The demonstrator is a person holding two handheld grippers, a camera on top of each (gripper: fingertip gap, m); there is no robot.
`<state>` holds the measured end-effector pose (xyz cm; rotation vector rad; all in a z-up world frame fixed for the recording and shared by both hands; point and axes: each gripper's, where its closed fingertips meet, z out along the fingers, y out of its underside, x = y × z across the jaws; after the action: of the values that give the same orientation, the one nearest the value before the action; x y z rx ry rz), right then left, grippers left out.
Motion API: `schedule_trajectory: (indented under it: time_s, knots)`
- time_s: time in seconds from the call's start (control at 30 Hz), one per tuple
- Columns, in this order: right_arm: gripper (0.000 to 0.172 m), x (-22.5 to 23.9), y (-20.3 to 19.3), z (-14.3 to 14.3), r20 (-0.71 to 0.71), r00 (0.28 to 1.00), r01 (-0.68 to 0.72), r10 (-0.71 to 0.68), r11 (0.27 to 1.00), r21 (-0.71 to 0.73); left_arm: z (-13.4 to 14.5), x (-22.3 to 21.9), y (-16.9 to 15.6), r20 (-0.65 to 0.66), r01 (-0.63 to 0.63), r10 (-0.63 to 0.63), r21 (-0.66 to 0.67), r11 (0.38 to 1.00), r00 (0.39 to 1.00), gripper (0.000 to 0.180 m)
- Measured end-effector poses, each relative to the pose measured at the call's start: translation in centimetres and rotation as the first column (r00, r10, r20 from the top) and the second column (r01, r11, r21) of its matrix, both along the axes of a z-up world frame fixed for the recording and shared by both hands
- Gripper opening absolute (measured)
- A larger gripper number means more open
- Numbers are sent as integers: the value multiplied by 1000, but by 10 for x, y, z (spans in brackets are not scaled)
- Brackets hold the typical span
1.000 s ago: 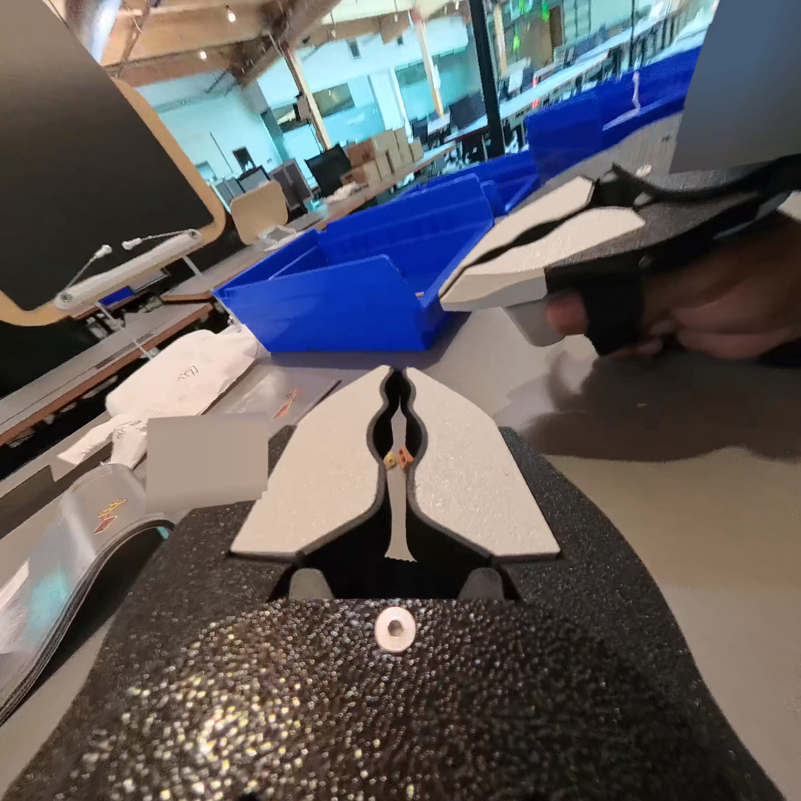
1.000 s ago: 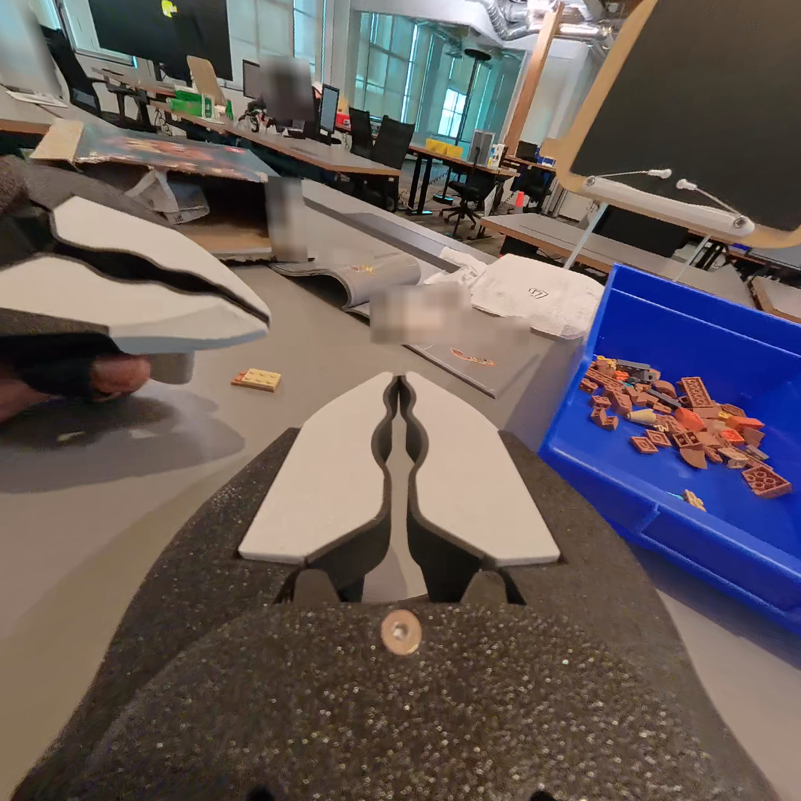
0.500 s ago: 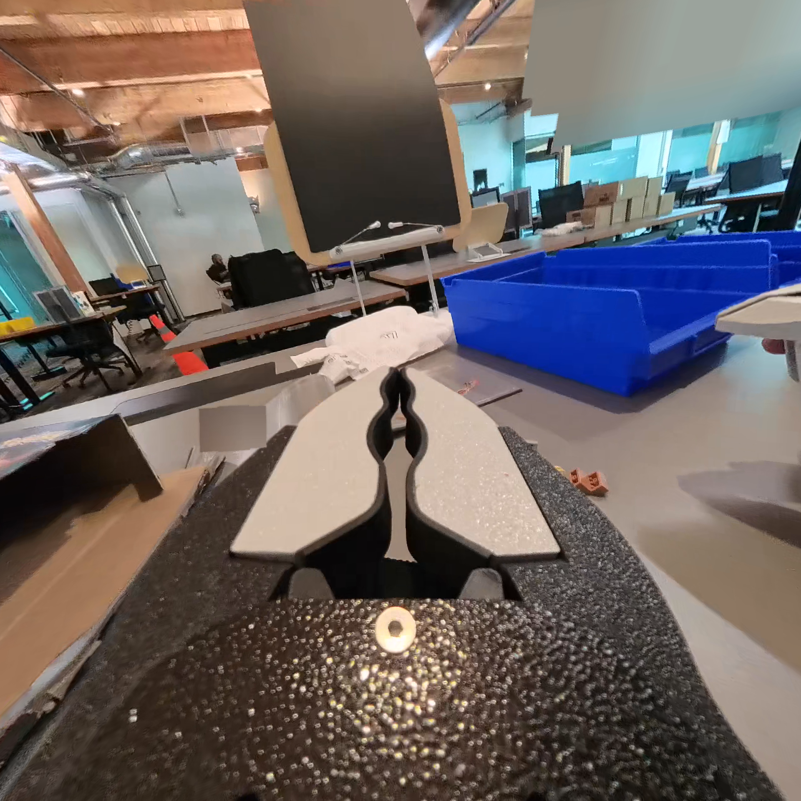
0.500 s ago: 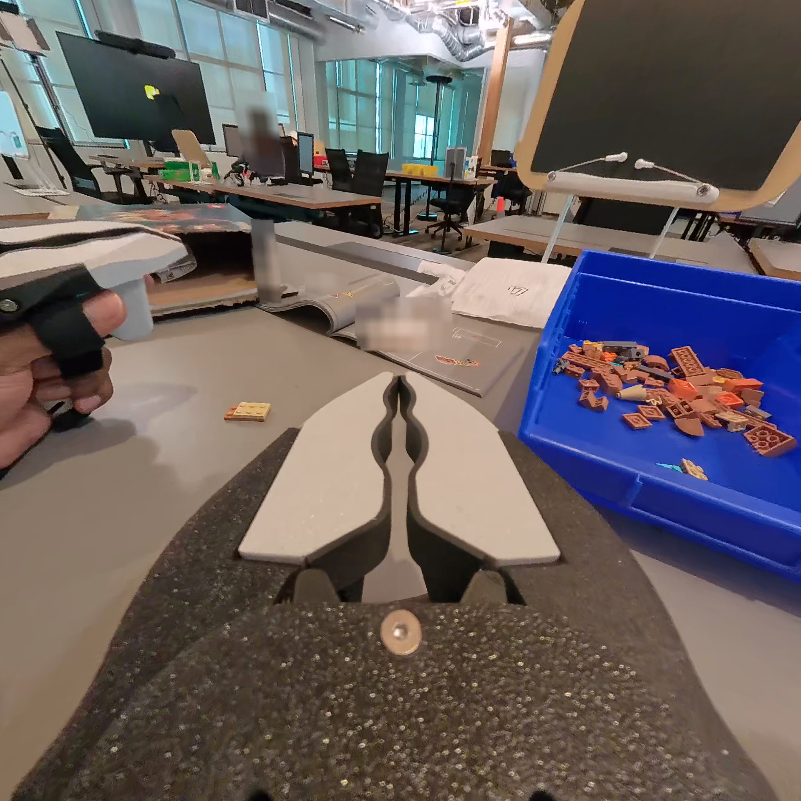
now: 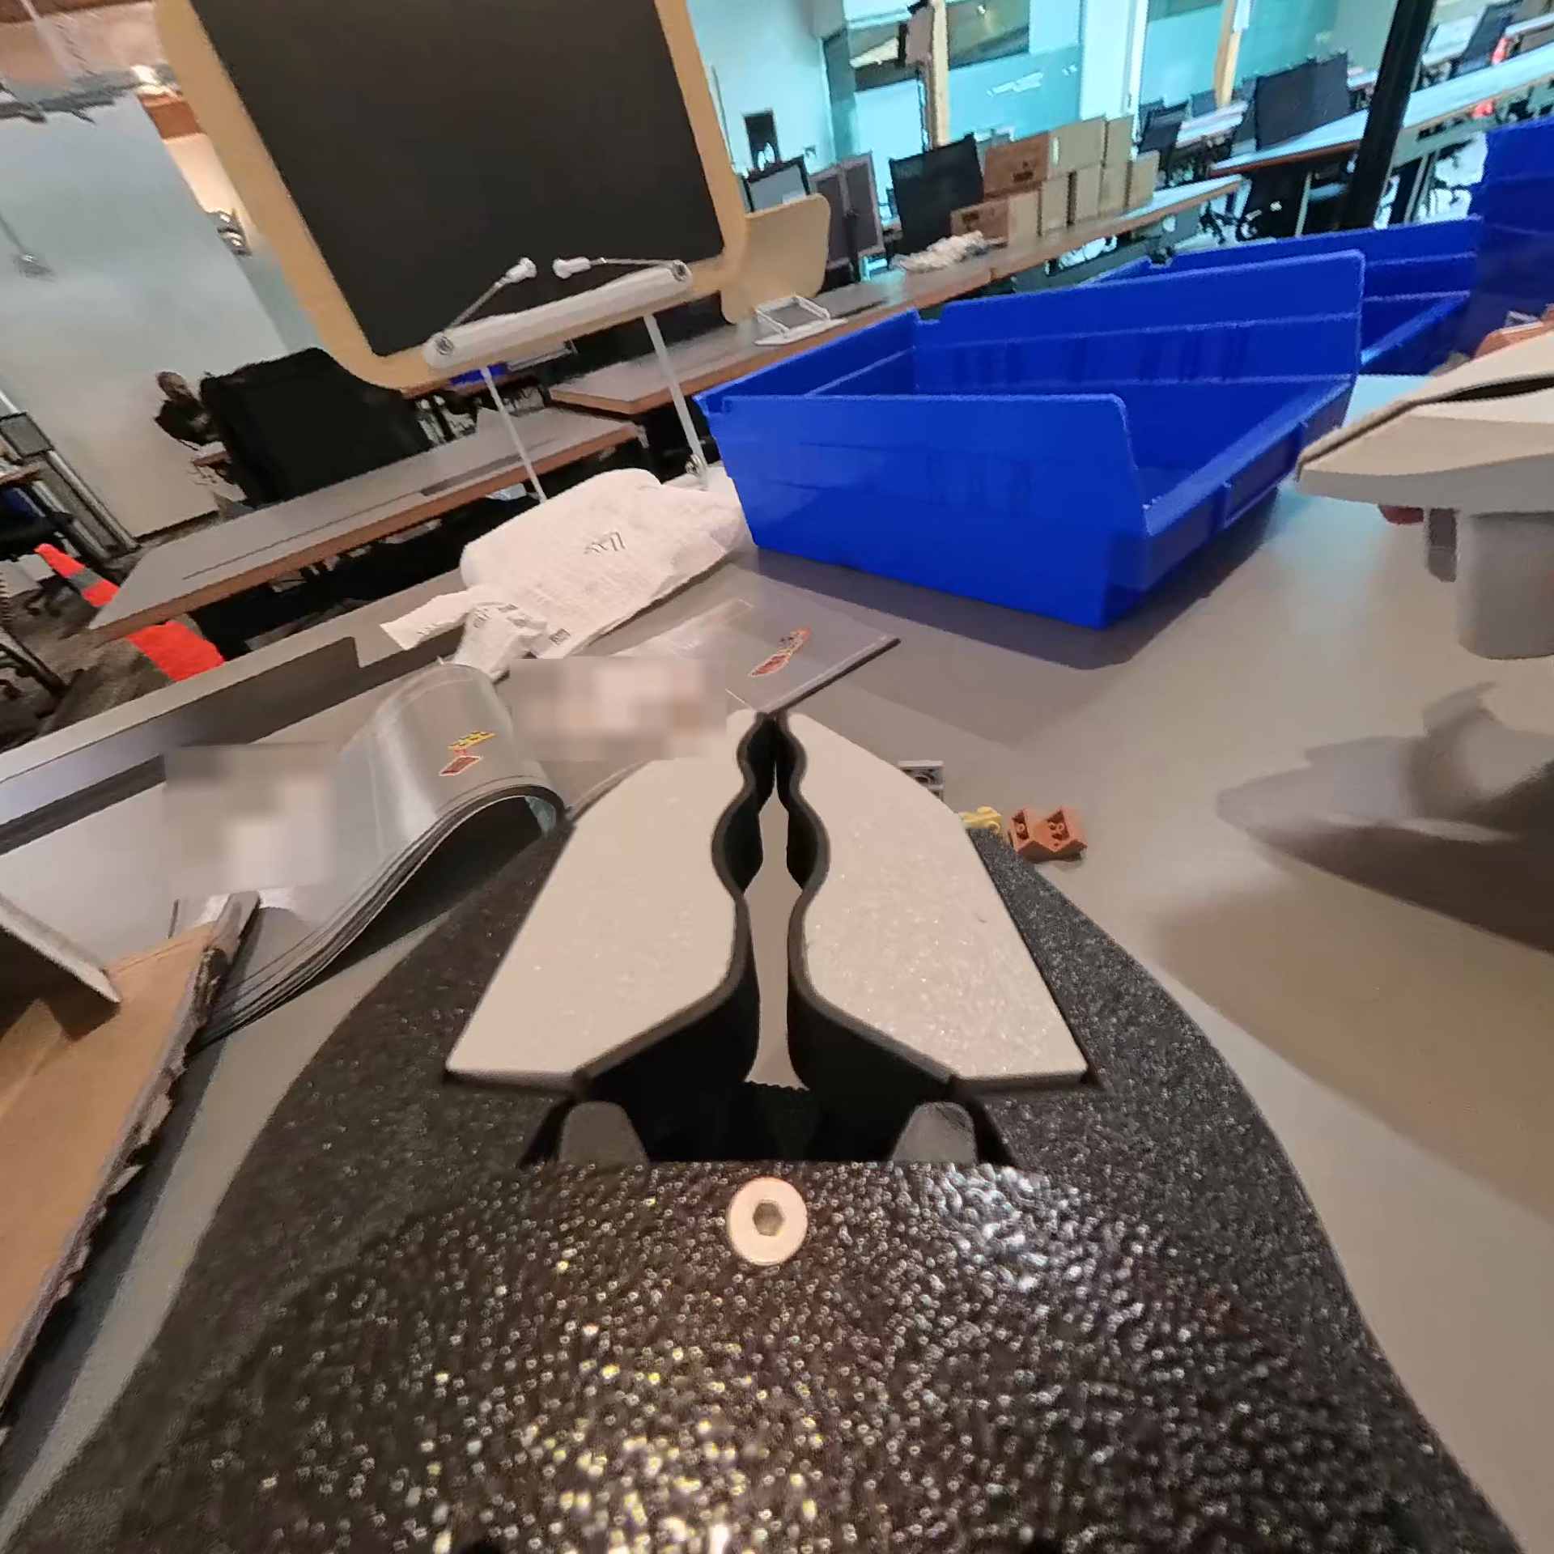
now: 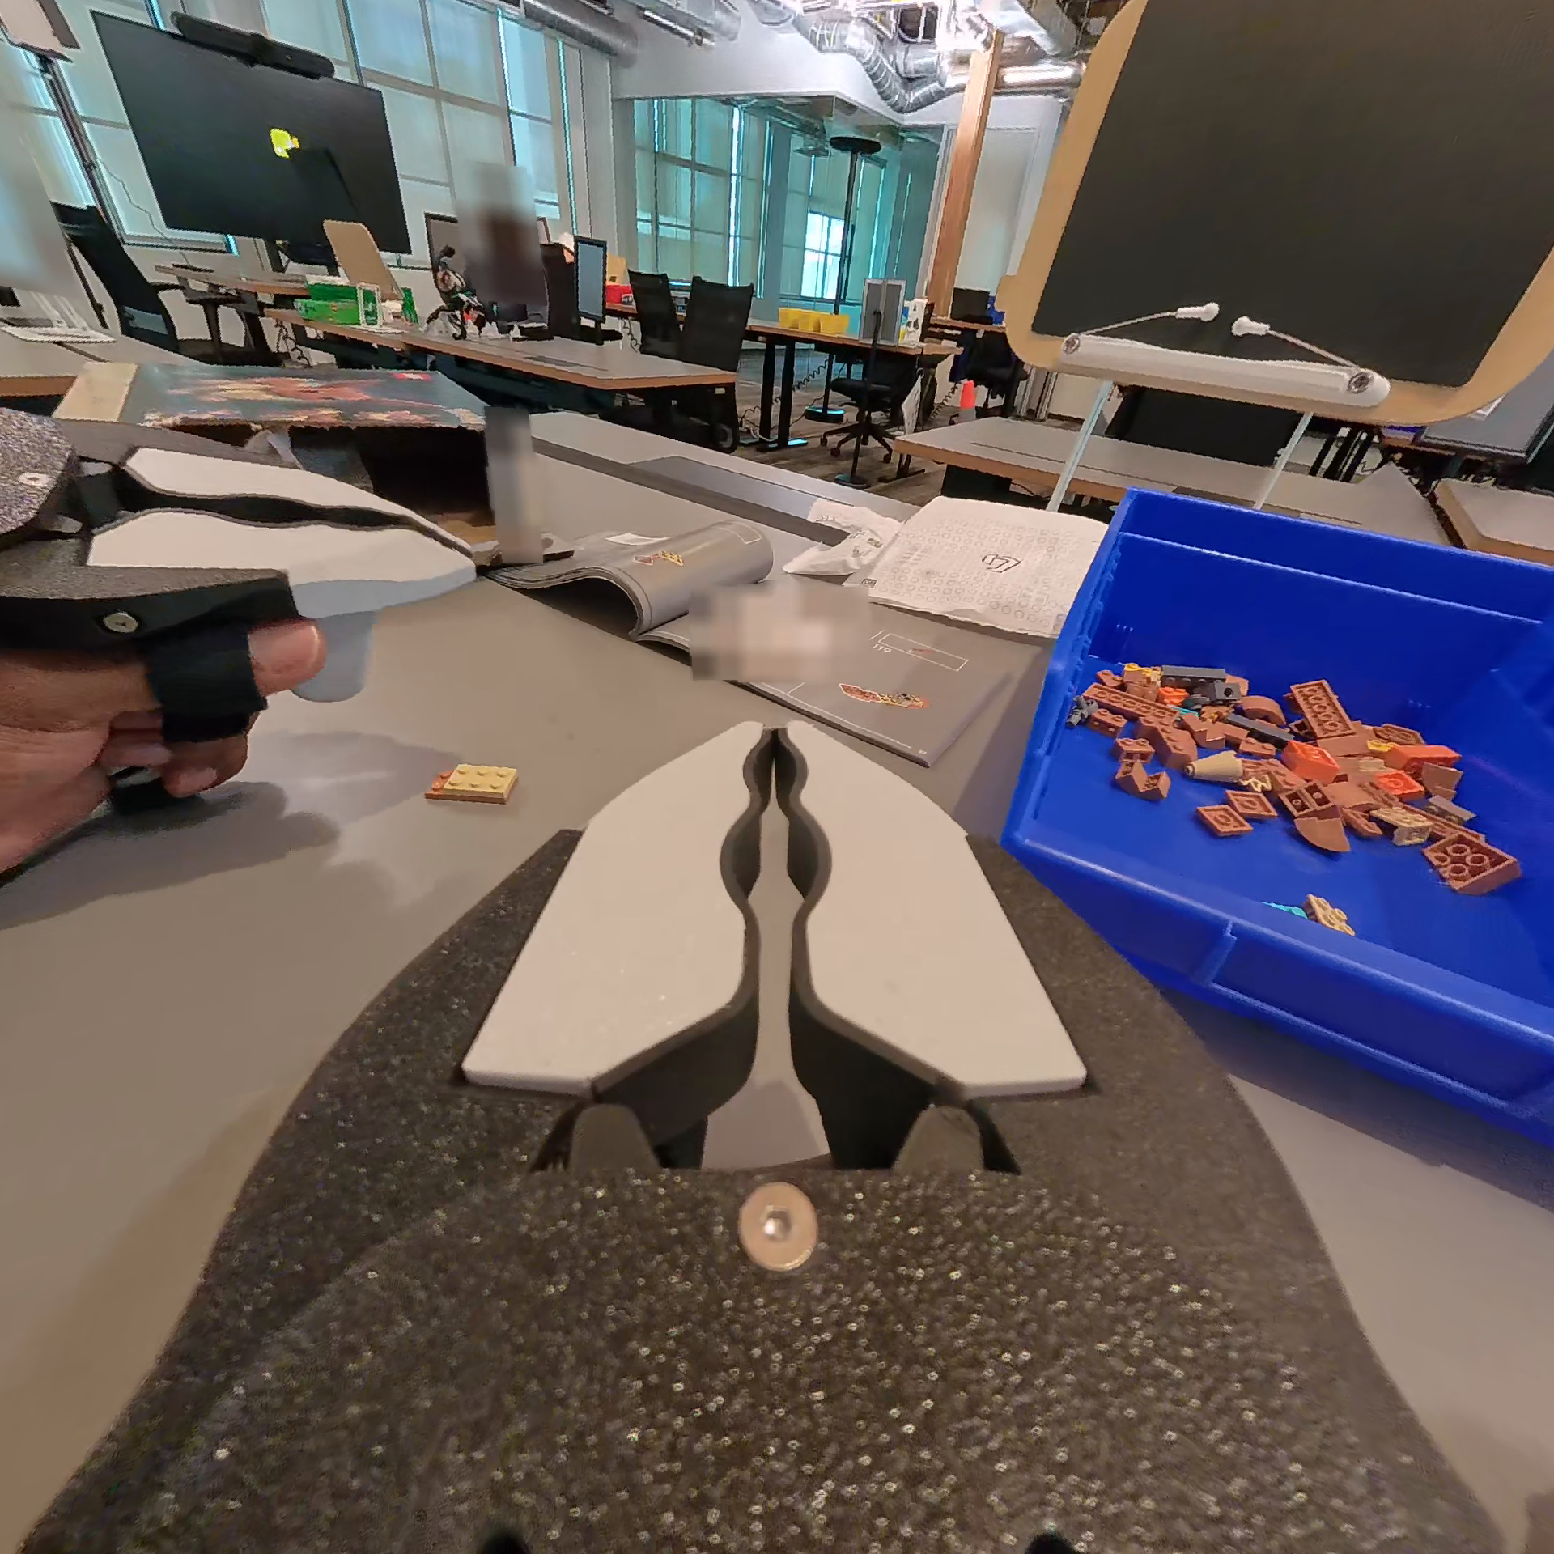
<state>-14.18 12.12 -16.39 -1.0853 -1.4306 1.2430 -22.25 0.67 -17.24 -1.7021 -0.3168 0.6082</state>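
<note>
Both sets of tongs are closed up with nothing between the tips: the left tongs (image 5: 772, 725) hang over the desk (image 5: 1177, 841) just short of the open booklet (image 5: 807, 664), with a couple of small brown bricks (image 5: 1047, 832) just to their right. The right tongs (image 6: 774, 736) sit beside the blue bin (image 6: 1261, 992) of loose brown and orange bricks (image 6: 1312, 774), and a tan plate on a brown piece (image 6: 473, 784) lies off to their left. If either's going for a brick, I'd guess it needs to spread its tips first and come in low and square, since those pieces look small and easy to skid.
</note>
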Motion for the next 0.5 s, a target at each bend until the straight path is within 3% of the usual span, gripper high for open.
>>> schedule_trajectory:
  time_s: [0.27, 0.37, 0.5]
  knots:
    - [0, -9, -11, -20, 148, 985, -90, 84, 995, 32, -17, 2, 10, 183, 128, -116, -54, 990, 976, 0]
    - [0, -12, -16, -37, 258, 958, -156, 126, 983, 101, -25, 2, 9, 213, 147, -124, -100, 984, 969, 13]
    - [0, -14, -28, -58, 391, 899, -264, 197, 956, 126, -29, 2, 8, 240, 154, -122, -118, 981, 963, 16]
